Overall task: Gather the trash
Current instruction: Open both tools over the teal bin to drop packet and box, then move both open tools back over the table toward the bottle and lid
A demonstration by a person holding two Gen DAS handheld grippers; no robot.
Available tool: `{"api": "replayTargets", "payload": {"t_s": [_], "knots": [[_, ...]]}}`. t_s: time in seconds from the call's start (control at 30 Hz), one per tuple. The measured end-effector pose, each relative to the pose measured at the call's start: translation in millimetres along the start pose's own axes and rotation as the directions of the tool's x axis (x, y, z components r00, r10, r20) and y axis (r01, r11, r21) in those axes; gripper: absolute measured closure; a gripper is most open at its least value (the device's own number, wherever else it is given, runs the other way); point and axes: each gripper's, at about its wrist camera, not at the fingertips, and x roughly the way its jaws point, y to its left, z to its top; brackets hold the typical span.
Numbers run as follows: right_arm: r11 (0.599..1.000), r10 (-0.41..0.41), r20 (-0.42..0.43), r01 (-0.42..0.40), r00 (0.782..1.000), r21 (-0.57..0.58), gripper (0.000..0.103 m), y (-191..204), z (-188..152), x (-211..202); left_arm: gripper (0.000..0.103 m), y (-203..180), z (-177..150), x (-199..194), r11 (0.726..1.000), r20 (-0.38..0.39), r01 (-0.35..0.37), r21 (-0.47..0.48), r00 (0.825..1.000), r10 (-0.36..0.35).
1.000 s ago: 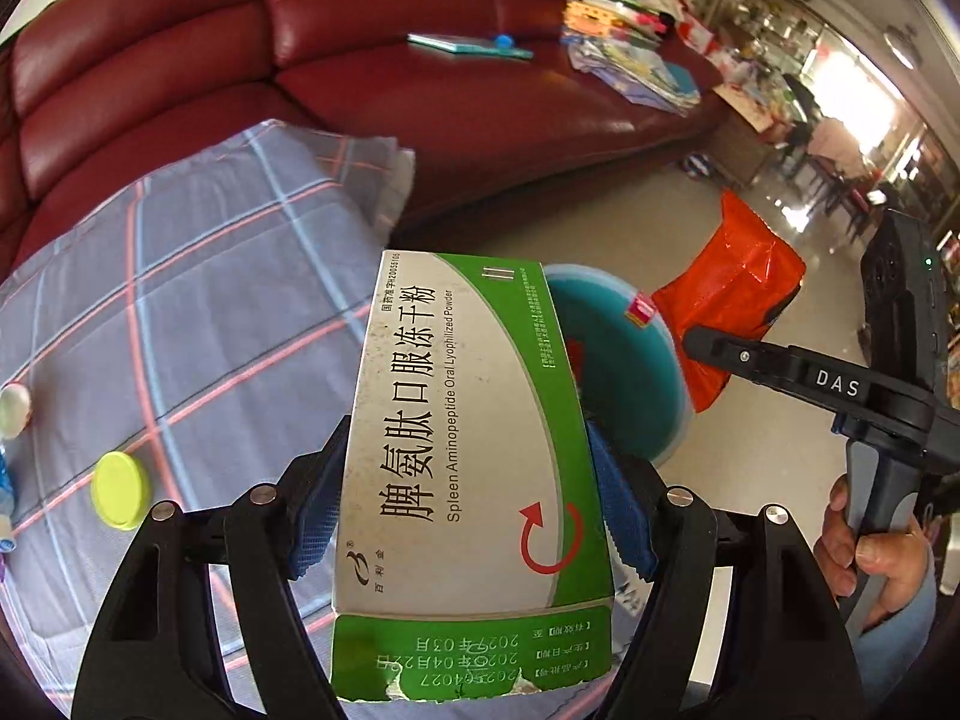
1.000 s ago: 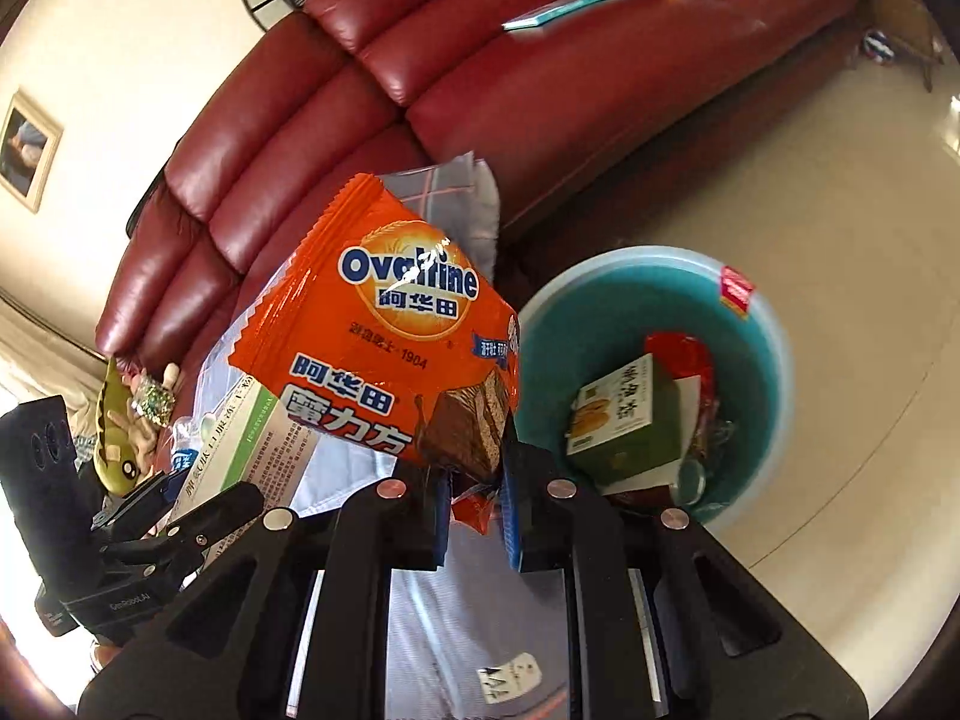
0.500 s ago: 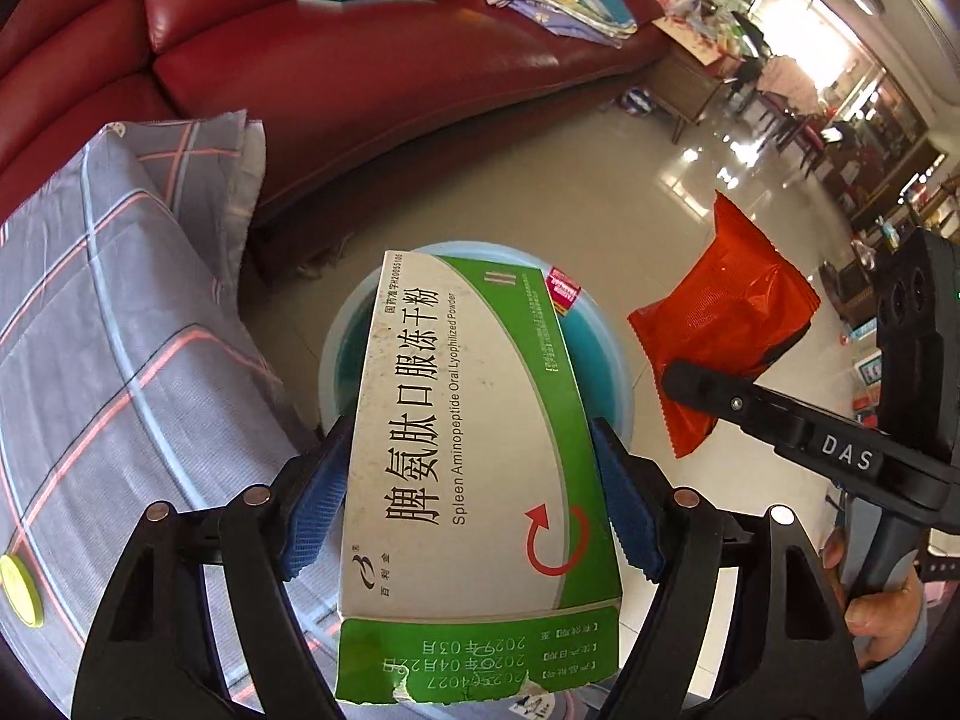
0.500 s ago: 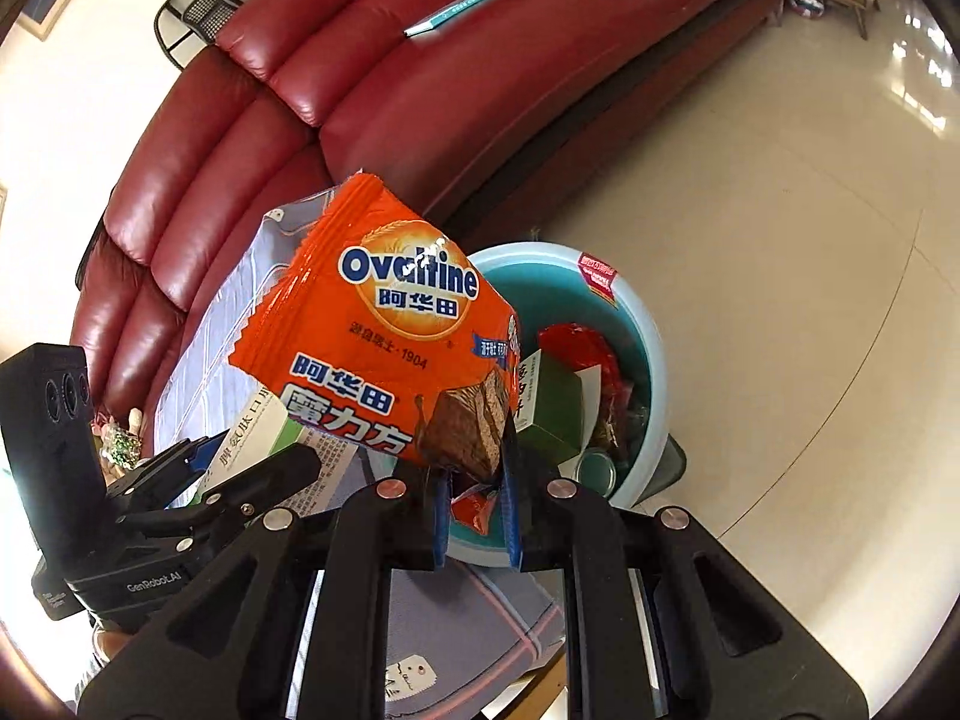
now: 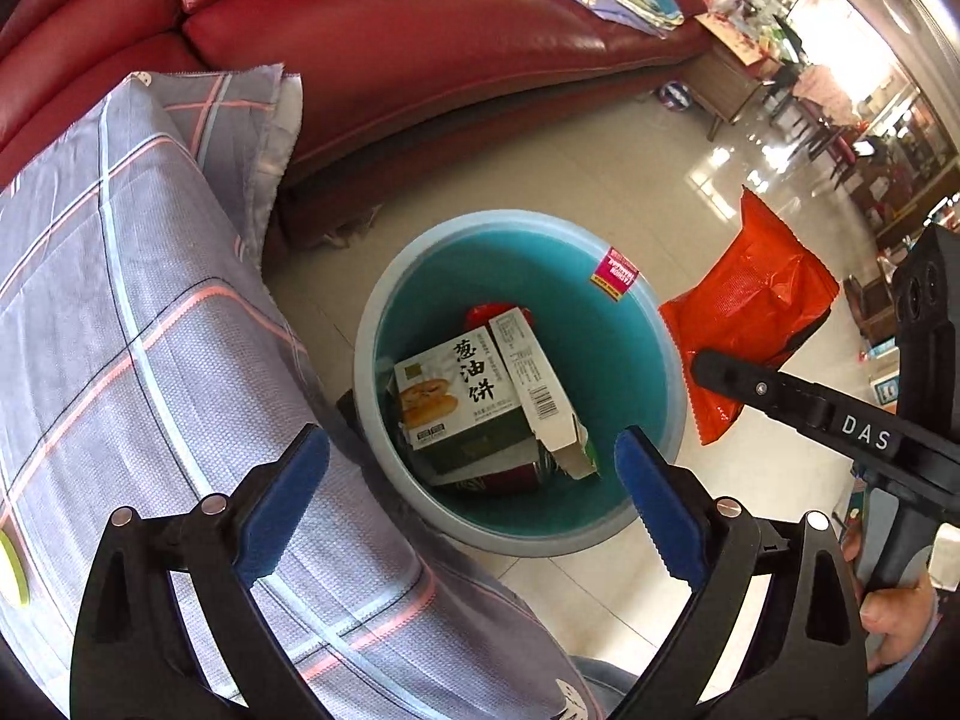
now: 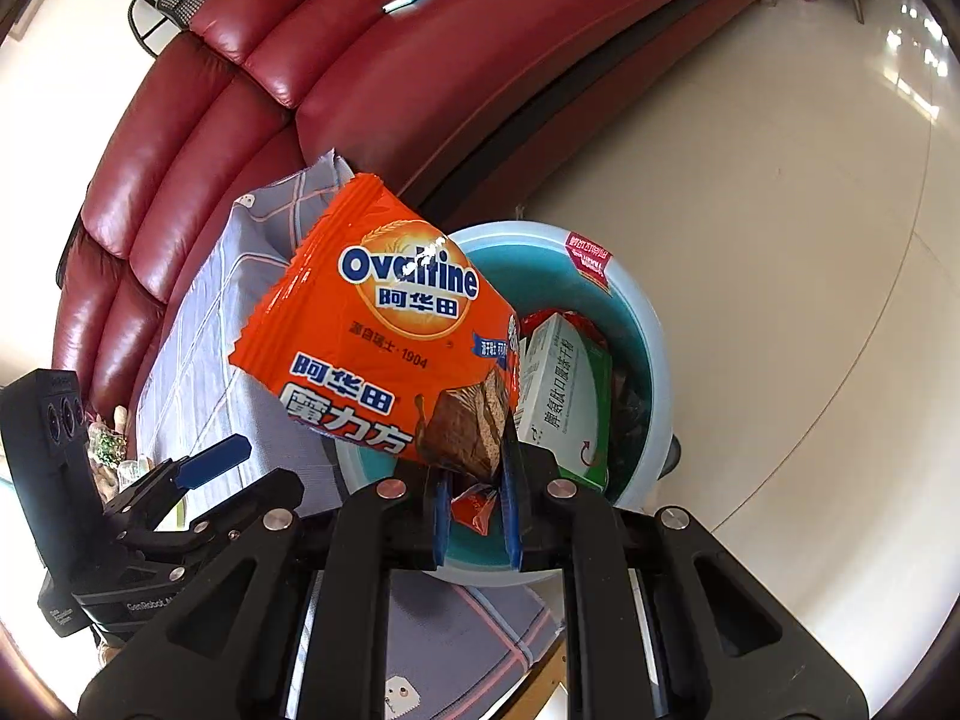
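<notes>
Gripping Ovaltine wrapper (image 6: 384, 342) in right tool (image 6: 474, 516) | left tool (image 5: 471, 480) wide, empty, above bin (image 5: 606, 324)

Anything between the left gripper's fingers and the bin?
Nothing. In the left wrist view the left gripper is open and empty, and the teal bin shows straight through the gap.

Left gripper (image 5: 471, 480) now spread wide, nothing between pads; half a second ago clamped on green-white box (image 6: 567, 396). Box now lies in bin (image 5: 384, 324), on top of other trash. Both views shifted further over bin, away from table.
</notes>
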Motion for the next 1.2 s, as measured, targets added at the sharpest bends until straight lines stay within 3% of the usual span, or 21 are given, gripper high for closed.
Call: {"api": "replayTargets", "payload": {"t_s": [0.23, 0.3, 0.47, 0.77, 1.2], "knots": [[0.999, -0.036, -0.014, 0.036, 0.999, -0.002, 0.084, 7, 3, 13, 0.004, 14, -10, -11, 1.000, 0.016, 0.003, -0.026, 1.000, -0.003], [0.999, -0.045, -0.015, 0.045, 0.999, 0.001, 0.042, 7, 3, 15, 0.004, 16, -12, -13, 0.999, 0.021, 0.004, -0.034, 1.000, -0.004], [0.998, -0.068, -0.018, 0.068, 0.997, -0.016, 0.026, 12, 1, 18, 0.004, 20, -19, -16, 0.999, 0.024, -0.013, -0.049, 1.000, 0.015], [0.993, -0.117, -0.038, 0.117, 0.992, 0.016, 0.017, 17, -3, 17, 0.004, 31, -34, -23, 0.996, 0.015, 0.034, -0.086, 0.999, -0.033], [0.989, -0.124, -0.030, 0.121, 0.992, -0.087, 0.017, 80, -29, -2, 0.004, 60, -67, -73, 0.993, 0.083, -0.009, -0.119, 0.996, 0.019]]}}
